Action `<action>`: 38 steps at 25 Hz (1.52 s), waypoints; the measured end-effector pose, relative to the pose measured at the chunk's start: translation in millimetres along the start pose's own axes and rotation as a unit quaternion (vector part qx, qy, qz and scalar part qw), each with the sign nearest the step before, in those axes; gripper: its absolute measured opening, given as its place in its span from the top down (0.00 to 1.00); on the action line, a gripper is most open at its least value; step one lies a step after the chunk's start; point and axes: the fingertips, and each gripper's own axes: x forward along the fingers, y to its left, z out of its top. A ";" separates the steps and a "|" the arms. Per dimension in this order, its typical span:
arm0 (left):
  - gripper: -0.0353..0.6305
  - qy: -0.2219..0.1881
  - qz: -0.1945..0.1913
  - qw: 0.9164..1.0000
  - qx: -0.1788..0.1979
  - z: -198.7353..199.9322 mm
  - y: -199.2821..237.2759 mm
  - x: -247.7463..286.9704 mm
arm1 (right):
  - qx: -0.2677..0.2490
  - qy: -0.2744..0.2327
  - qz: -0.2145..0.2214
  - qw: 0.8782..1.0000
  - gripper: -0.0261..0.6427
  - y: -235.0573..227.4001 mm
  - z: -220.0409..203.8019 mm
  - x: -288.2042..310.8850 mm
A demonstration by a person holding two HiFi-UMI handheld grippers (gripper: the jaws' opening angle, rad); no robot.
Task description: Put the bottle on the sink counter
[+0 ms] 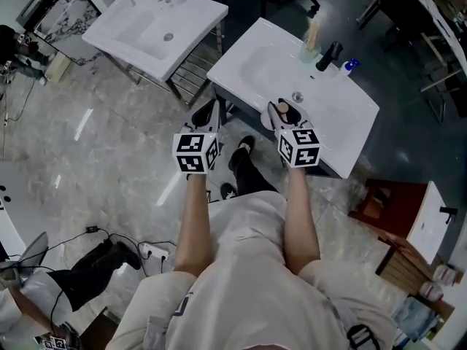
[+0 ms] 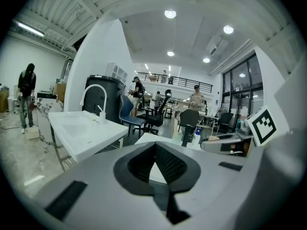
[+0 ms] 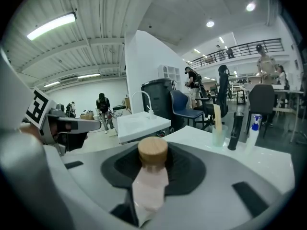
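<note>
Between the jaws of the right gripper [image 1: 284, 115], which clench its body, the pink wooden-capped bottle [image 3: 150, 186] hangs over the near edge of the sink counter [image 1: 343, 126], likely for setting down. A cup [image 1: 309, 49] crowds the counter's 12 o'clock side. Left gripper [image 1: 207, 114], at 9 o'clock, is closed on nothing.

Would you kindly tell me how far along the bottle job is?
Done: the bottle is clamped in the right gripper. In hand: it is held at the near edge of the sink counter. Remaining: set it on the counter and let go. The left gripper is empty.
</note>
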 end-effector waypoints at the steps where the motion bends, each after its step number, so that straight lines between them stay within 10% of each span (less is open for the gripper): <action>1: 0.94 0.001 -0.001 1.000 0.003 2.7 3.4 5.9 | 0.001 -0.001 0.000 1.000 0.79 -2.2 3.6 7.5; 38: 0.94 0.047 -0.047 0.995 0.077 94.5 44.9 258.8 | 0.048 -0.025 -0.005 0.999 0.79 -138.2 112.1 187.1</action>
